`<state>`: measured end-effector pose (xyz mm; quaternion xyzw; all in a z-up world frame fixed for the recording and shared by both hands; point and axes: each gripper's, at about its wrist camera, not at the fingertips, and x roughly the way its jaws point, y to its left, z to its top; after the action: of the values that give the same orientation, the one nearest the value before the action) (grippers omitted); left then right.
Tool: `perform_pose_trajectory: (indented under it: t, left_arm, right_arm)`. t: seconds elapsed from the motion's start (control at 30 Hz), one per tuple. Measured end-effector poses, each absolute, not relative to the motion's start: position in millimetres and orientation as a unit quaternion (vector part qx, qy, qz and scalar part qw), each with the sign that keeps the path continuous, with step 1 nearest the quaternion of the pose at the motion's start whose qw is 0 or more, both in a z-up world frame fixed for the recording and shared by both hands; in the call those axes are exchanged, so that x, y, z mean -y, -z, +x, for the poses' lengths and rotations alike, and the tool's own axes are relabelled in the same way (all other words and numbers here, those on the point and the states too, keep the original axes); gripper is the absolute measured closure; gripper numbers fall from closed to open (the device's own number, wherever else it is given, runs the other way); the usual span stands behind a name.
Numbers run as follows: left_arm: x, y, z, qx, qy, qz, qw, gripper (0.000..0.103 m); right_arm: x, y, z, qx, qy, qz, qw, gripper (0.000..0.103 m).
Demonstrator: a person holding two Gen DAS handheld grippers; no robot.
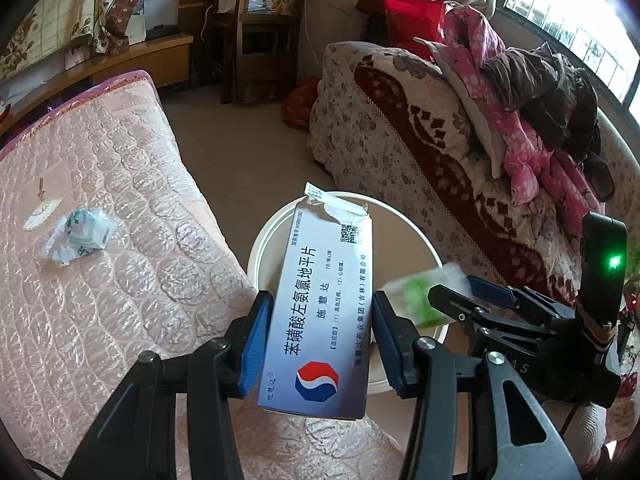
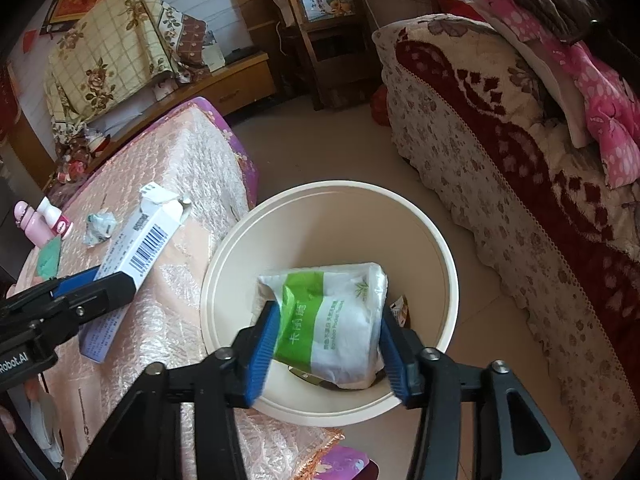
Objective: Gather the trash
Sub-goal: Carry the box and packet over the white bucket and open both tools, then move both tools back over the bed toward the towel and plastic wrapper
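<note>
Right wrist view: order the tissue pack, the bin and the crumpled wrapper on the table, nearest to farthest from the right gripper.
1. Tissue pack, clamped in the right gripper.
2. Bin, directly below.
3. Crumpled wrapper, far left on the table.

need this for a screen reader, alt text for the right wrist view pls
The right gripper holds a green-and-white tissue pack over a cream bin. At left, the left gripper holds a medicine box above a pink-covered table.
</note>
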<state>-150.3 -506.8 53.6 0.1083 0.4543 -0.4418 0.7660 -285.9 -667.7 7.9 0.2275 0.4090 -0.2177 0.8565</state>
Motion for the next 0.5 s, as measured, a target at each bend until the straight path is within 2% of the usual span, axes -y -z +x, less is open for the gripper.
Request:
perform_pose_trajectory:
  t: [0.07,0.1,0.17,0.5]
  left_arm:
    - [505.6,-53.0,-147.8,-0.457,0.442,0.1,0.766,0.035]
    - [503.9,-52.8,-146.3,-0.458,0.442,0.093,0.766,0.032]
    - [501.9,-52.7,-144.3,-0.46,0.441,0.087,0.766,0.032]
    - [480.1,-55.1,-141.1,-0.459,0.417,0.088,0.78,0.032]
  right_arm:
    - [669.2,-8.8,-286.9,-0.403,0.221,0.23,0.858,0.038]
    - [669.6,-9.3,-287.7,-0.401,0.222,0.232,0.858,0.038]
    - [670.9,-8.9,-288.6,-0.4,0.225,0.235,0.857,0.034]
    - [663.1,-6.5,-289.5,-0.41,0.216,0.238,0.854,0.034]
